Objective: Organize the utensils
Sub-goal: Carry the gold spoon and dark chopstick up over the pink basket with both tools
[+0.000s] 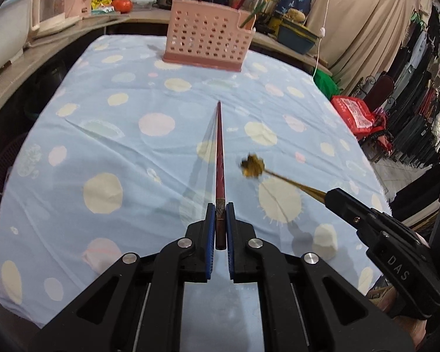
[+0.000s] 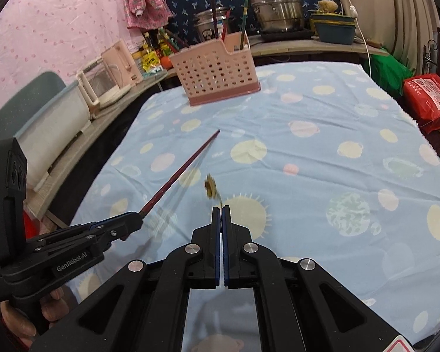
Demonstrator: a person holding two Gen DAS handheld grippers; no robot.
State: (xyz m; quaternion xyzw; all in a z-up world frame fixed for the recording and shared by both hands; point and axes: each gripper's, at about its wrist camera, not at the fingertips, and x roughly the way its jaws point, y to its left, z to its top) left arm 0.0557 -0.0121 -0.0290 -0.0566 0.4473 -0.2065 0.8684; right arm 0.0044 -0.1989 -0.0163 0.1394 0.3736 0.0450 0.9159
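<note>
Covering nearly the whole of both views, the pale blue cloth (image 1: 108, 152) (image 2: 322, 176) with its pastel planets and dots spreads over the table. At the upper centre of the left wrist view, and upper centre-left of the right wrist view, stands the pink perforated utensil holder (image 1: 206, 42) (image 2: 217, 72), upright on the far part of the cloth, with several sticks already poking out of its top. Behind it a counter carries two steel pots (image 2: 275, 3) and a blue tub (image 2: 333, 30); a red bag (image 1: 356, 111) (image 2: 428, 99) sits past the cloth's right edge. Bare cloth lies between the grippers and the holder.

The dark red chopstick (image 1: 219, 173) (image 2: 180, 173) is lifted off the cloth, casting a faint shadow to its left. In the left wrist view its long axis runs straight up the frame, its thin tip aimed toward the holder; in the right wrist view it slants from lower left to upper right. The left gripper (image 1: 219, 220) (image 2: 133, 220) is clenched on its thick decorated end.

The gold utensil (image 1: 278, 174) (image 2: 212, 189) has a leaf-shaped, motion-blurred head. In the left wrist view its thin stem slants from lower right to upper left, the head just right of the chopstick. The right gripper (image 1: 331, 196) (image 2: 221, 214) is clamped tight on that stem, blue pads nearly meeting.
</note>
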